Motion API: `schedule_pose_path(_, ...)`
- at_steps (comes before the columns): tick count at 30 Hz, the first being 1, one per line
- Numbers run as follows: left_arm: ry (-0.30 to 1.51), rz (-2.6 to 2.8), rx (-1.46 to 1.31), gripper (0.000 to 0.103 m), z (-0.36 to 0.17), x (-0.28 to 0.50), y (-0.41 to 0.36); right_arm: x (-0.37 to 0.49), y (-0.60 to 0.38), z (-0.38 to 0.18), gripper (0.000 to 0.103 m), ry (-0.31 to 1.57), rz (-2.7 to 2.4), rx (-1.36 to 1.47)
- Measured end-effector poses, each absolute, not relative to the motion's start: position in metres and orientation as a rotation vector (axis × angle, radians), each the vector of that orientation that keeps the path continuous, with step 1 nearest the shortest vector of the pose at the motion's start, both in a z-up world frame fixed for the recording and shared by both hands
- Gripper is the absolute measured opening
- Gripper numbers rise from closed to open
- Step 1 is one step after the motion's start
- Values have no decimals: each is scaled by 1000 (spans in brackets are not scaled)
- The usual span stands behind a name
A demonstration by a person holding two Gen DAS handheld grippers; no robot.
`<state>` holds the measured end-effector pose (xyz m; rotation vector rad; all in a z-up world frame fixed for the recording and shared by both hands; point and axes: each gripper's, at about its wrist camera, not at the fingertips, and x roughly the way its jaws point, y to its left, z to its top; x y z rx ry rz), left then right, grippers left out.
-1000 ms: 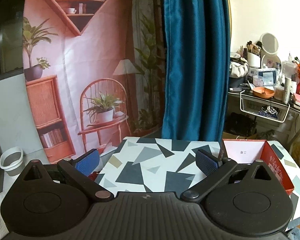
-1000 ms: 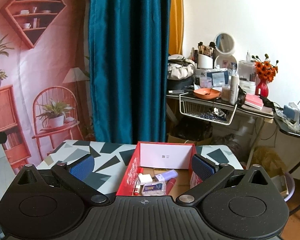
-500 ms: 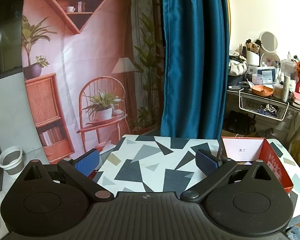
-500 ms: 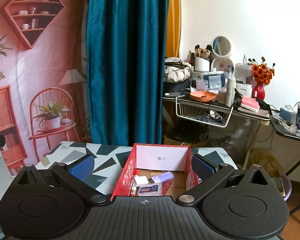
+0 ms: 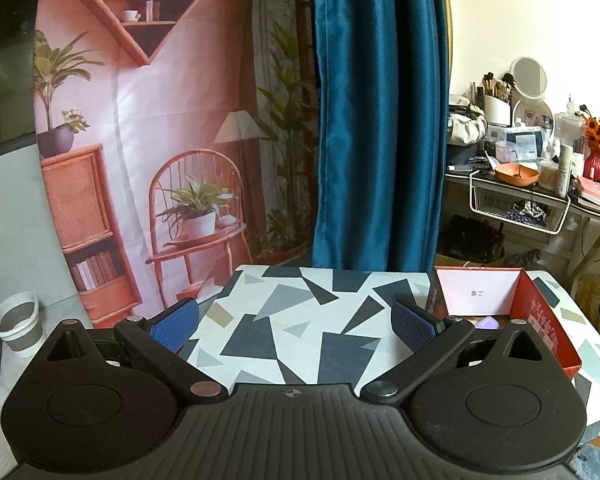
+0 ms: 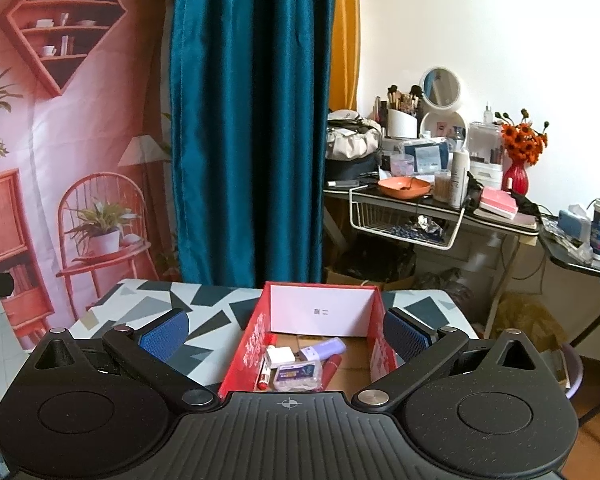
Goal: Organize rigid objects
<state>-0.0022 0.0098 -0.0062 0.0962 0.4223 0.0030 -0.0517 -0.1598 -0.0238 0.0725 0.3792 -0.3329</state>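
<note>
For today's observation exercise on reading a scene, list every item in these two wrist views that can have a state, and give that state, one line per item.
left gripper: open, empty, above the patterned table.
right gripper: open, empty, over the box.
red box: open at the top, upright on the table, holding small items.
purple tube: lying flat in the box.
red pen: lying along the box's left wall.
clear plastic case: lying flat in the box.
patterned table: bare in front of the left gripper.

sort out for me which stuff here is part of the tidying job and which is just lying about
Part of the job:
- red box on the patterned table
- in it: purple tube, red pen, white case, clear packet
- left gripper and right gripper, both open, empty

Lying about:
- orange dish
- round mirror
- red vase
- teal curtain
</note>
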Motion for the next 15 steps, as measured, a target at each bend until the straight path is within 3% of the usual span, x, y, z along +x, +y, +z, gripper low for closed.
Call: schedule_pose_path(15,413,5,105,103,-8,-2,10,-55,-162,-26,103,385,-324,81)
